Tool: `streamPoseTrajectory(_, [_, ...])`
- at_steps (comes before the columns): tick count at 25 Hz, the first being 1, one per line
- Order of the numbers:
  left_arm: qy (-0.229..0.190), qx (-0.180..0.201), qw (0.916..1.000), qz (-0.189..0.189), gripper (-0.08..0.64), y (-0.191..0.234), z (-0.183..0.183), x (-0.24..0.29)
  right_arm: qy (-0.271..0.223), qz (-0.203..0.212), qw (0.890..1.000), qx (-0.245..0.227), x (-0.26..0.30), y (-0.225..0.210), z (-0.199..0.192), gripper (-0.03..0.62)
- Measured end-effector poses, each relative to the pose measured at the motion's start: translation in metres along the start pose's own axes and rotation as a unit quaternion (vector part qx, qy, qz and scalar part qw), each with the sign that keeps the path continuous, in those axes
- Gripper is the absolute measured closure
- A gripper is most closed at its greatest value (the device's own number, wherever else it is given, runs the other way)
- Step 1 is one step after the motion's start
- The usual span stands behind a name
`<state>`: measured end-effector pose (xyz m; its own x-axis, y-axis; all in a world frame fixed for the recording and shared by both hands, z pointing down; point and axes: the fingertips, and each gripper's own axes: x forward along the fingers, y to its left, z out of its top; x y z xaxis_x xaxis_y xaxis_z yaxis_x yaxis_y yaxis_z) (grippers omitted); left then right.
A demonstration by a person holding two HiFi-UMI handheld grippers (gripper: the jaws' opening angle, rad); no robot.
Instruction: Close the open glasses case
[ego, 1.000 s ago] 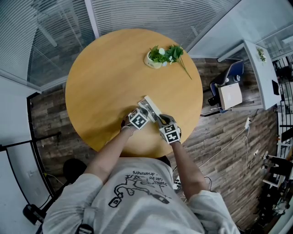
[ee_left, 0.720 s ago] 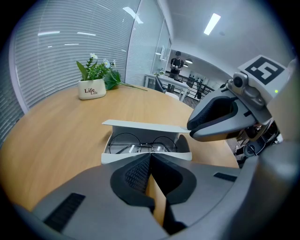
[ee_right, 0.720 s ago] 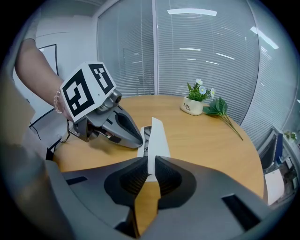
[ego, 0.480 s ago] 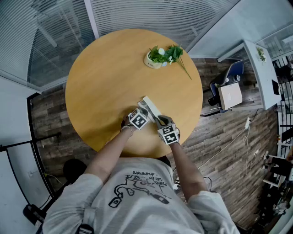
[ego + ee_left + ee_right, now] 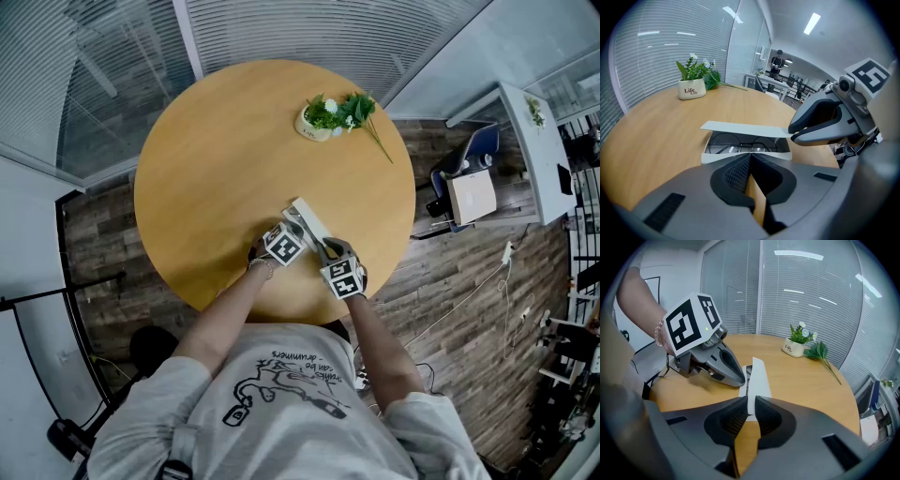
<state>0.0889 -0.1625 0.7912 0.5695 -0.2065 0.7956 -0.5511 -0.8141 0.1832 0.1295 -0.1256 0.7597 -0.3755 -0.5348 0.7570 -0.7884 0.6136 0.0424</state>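
- Glasses case [image 5: 306, 217], white and slim, lies open near the front edge of a round wooden table [image 5: 216, 141]. A pair of round-rimmed spectacles [image 5: 740, 143] rests in its tray [image 5: 719, 158], well apart from a small potted plant [image 5: 321, 119].
- Right gripper [image 5: 751, 405] has its jaws pinched onto one end of the raised lid [image 5: 740, 127], which hangs partly lowered over the tray.
- Left gripper [image 5: 750, 160] holds nothing, its jaws pressed fully together, with the tips right at the tray's near long wall; whether they touch it is unclear.
- Case looks light and thin-walled, and seems likely to skate on the smooth wood, so bracing the tray appears wise.
- Lid appears to be a stiff, flat flap. The end already held looks a sound place to grip, and it should be eased down gently to spare the lenses beneath.
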Motion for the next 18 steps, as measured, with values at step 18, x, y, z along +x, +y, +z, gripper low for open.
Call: streamPoseTrajectory(18, [0.000,-0.001,1.0000,0.002,0.541,-0.0002,0.0008,-0.0002,0.006,0.001,1.000,-0.009,0.0012,0.0068,-0.0015,0.535])
